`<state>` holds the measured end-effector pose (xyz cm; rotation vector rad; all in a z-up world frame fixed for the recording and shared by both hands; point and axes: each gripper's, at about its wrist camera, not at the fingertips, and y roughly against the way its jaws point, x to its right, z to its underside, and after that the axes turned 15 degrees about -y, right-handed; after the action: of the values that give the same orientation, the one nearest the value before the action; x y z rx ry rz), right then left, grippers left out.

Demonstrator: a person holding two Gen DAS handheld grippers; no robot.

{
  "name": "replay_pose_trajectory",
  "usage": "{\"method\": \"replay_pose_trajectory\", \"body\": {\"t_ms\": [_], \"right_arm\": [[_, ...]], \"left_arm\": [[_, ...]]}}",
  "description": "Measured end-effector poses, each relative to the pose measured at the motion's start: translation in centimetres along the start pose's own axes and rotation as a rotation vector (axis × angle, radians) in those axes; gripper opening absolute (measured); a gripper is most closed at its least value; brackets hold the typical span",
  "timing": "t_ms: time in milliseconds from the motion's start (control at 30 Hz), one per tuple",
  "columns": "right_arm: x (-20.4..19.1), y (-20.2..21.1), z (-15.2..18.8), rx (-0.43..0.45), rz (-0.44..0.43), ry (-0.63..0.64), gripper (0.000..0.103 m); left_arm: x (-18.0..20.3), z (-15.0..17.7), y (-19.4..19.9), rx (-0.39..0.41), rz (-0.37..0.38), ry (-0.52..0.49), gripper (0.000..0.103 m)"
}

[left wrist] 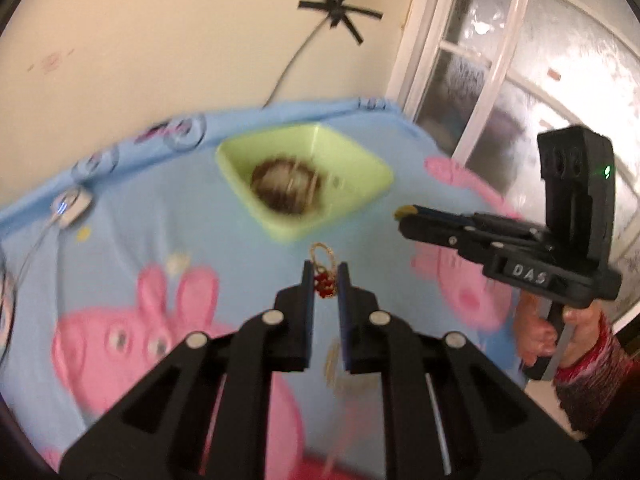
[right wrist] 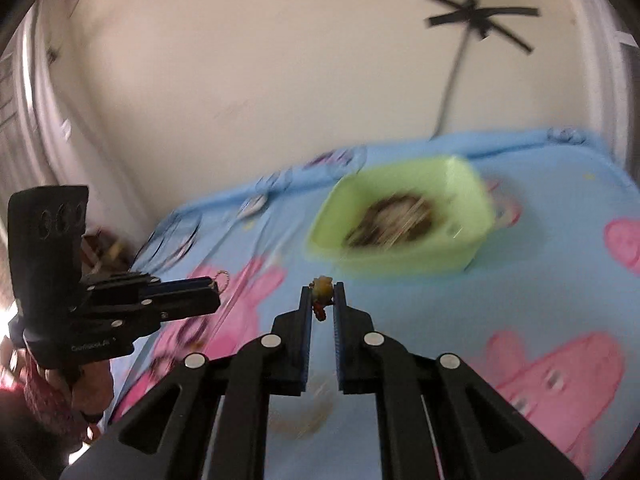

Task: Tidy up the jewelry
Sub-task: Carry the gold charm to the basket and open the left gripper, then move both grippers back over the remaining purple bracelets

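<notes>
Gold-coloured chain jewellery with a red beaded charm is hanging pinched at the tips of the left gripper, clear of the blue cartoon-print blanket. The pale green square plastic bowl is lying straight ahead of that gripper, beyond its tips. The right gripper, approaching the bowl from the other side and looking about as near, is clamping a small yellow-and-red trinket. Both loads likely go into the bowl.
</notes>
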<state>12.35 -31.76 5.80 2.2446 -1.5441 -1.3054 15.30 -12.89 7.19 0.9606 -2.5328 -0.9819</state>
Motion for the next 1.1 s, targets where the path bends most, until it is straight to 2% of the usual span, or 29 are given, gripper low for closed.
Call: {"method": "replay_pose_trajectory", "body": {"t_ms": [100, 167, 200, 233, 300, 333, 367, 433, 567, 667, 733, 800, 933, 1100], "right_arm": [[1.9, -1.1, -3.1, 0.042, 0.031, -0.037, 0.000], [3.1, -2.6, -4.6, 0.038, 0.042, -0.057, 0.000], [3.8, -3.5, -5.3, 0.020, 0.037, -0.072, 0.000], [4.3, -4.3, -5.6, 0.003, 0.042, -0.085, 0.008], [5.7, -5.4, -6.4, -0.009, 0.085, -0.134, 0.014], [6.2, -5.3, -6.6, 0.003, 0.086, -0.161, 0.015], [6.8, -4.9, -6.8, 0.014, 0.046, -0.198, 0.015], [7.4, -3.6, -6.9, 0.050, 0.004, -0.245, 0.015], [6.7, -1.4, -6.4, 0.077, -0.045, -0.255, 0.015], [4.8, -1.3, -6.0, 0.044, -0.091, -0.222, 0.015], [3.0, -1.3, -5.1, 0.010, -0.120, -0.177, 0.015], [0.5, -1.9, -2.9, -0.052, -0.148, -0.116, 0.015], [-3.1, -4.6, 1.3, -0.187, -0.160, -0.033, 0.015], [-8.7, -8.4, 7.0, -0.336, -0.140, 0.127, 0.010]], "left_arm": [[-1.3, -3.3, -3.0, -0.001, 0.044, 0.035, 0.011], [-1.9, -5.2, -6.0, -0.019, 0.097, 0.064, 0.020], [-2.2, -5.7, -7.2, -0.030, 0.116, 0.080, 0.042], [-2.6, -6.2, -8.8, -0.055, 0.139, 0.105, 0.055], [-3.0, -6.7, -10.6, -0.086, 0.171, 0.142, 0.056], [-3.5, -7.0, -11.1, -0.094, 0.192, 0.168, 0.056], [-3.9, -7.2, -11.1, -0.093, 0.201, 0.195, 0.056], [-4.7, -7.2, -10.2, -0.064, 0.219, 0.249, 0.056], [-5.3, -7.3, -5.7, 0.012, 0.190, 0.239, 0.056], [-6.1, -5.3, -0.4, 0.062, 0.136, 0.226, 0.056], [-6.7, -3.0, 2.9, 0.064, 0.072, 0.219, 0.056], [-7.5, 0.4, 5.9, 0.037, -0.025, 0.222, 0.056], [-8.8, 6.9, 9.2, -0.027, -0.133, 0.287, 0.056], [-8.6, 12.6, 10.7, -0.068, -0.181, 0.313, 0.056]]}}
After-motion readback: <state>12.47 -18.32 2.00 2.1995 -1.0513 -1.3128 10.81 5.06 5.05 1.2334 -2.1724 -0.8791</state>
